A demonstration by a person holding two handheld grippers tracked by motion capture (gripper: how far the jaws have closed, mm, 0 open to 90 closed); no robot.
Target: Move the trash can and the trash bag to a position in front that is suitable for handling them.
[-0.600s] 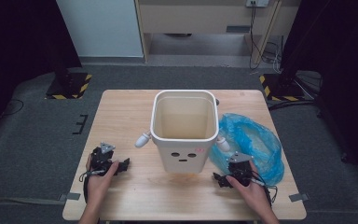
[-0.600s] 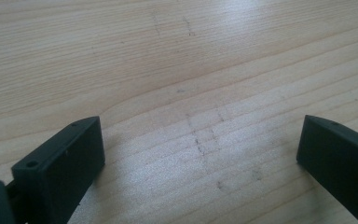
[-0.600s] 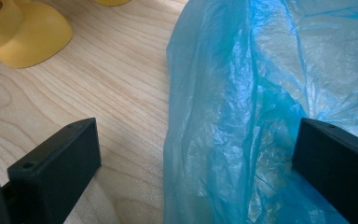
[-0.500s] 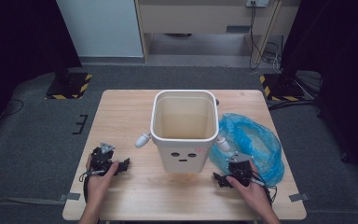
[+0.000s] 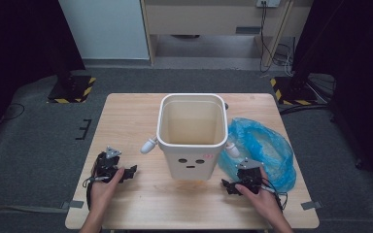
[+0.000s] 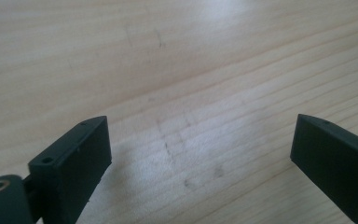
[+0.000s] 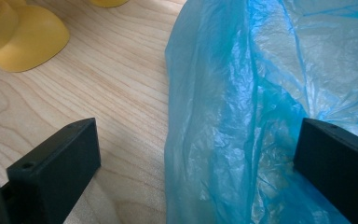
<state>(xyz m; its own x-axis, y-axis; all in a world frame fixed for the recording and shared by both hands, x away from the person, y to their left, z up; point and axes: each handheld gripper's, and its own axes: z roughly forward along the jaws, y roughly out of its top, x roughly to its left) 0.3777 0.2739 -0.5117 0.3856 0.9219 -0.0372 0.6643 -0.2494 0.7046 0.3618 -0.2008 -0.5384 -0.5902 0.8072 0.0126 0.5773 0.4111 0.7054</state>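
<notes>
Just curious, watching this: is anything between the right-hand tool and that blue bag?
Nothing visible. The right tool is open, and the blue bag already lies between its jaws on the table.

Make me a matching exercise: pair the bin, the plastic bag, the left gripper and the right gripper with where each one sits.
Things:
1. white bin
2. blue plastic bag
3. left gripper
4. right gripper

Places:
A. jaws open over bare wood
B. middle of the table
C. jaws open at the bag's edge
D. crumpled to the right of the bin

Pairs: 1-B, 2-D, 3-A, 4-C
</notes>
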